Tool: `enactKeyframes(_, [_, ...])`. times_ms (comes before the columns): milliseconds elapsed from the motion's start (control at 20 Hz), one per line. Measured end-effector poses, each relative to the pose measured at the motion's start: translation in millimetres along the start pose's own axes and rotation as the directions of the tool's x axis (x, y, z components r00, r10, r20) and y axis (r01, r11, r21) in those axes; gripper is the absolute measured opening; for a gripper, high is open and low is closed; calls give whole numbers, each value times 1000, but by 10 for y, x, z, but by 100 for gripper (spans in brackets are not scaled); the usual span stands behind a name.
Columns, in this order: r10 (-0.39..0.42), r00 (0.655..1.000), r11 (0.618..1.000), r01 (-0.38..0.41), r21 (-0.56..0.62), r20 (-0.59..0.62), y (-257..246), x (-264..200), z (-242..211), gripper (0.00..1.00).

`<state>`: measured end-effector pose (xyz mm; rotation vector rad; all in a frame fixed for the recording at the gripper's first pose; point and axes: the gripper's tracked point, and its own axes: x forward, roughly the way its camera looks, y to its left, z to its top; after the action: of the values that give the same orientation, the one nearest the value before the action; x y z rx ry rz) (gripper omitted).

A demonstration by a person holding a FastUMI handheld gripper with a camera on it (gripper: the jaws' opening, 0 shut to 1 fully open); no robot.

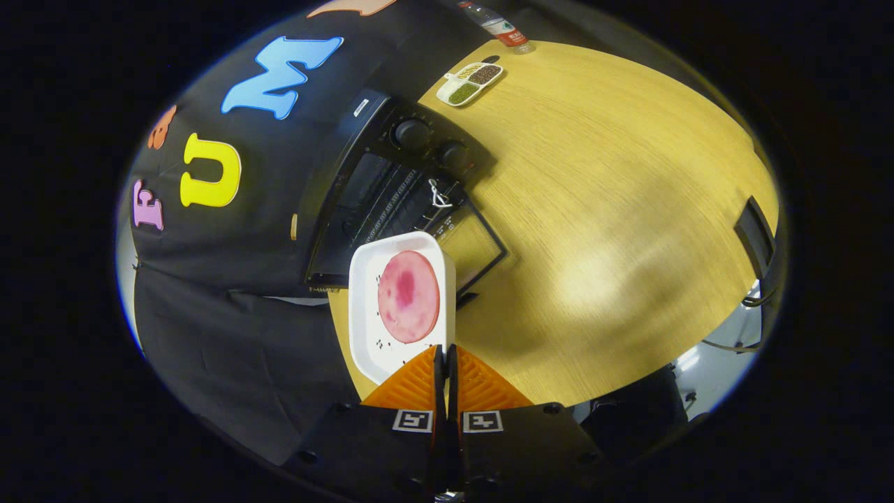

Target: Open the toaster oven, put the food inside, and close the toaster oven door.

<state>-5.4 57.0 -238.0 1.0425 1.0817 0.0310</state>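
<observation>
In the gripper view, the tongs (445, 360) are pressed nearly together, with the near edge of a white tray (363, 307) pinched between the two fingers. The tray is carried tilted, its flat face turned toward the camera, and a round pink slice of food (408, 297) lies on it, darker pink toward the middle. A few small dark specks dot the tray around the slice.

Just beyond the tray stands the black toaster oven (391, 181) against the booth's black cloth wall. Its glass door (475, 241) is open, swung down toward the table, and the wire rack (391, 202) shows inside the cavity. Two round knobs (412, 133) sit on the control panel beside the opening. The far end of the tray lies in front of the lower part of the open cavity; whether it touches the door cannot be told.

The oven rests on a light wooden table (614, 209). Well beyond it, near the table's far edge, lies a small white divided dish (469, 84) holding green and brown contents, and just past that a plastic bottle (497, 24) with a red label.
</observation>
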Motion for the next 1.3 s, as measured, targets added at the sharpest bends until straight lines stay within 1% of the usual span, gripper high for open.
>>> enactKeyframes(250, [17,1000,996,-18,84,14,287,569,224,2])
enactKeyframes(350, [16,1000,994,-18,109,22,349,721,290,2])
enactKeyframes(550, [17,997,987,-29,158,77,431,983,493,2])
enactKeyframes(700, [3,993,980,-26,197,116,440,1117,619,2])
enactKeyframes(950, [24,986,966,-66,251,165,589,1366,767,2])
enactKeyframes(1150, [69,968,952,-135,273,239,780,1560,861,2])
enactKeyframes(1300, [53,956,943,-143,302,290,818,1712,954,2])
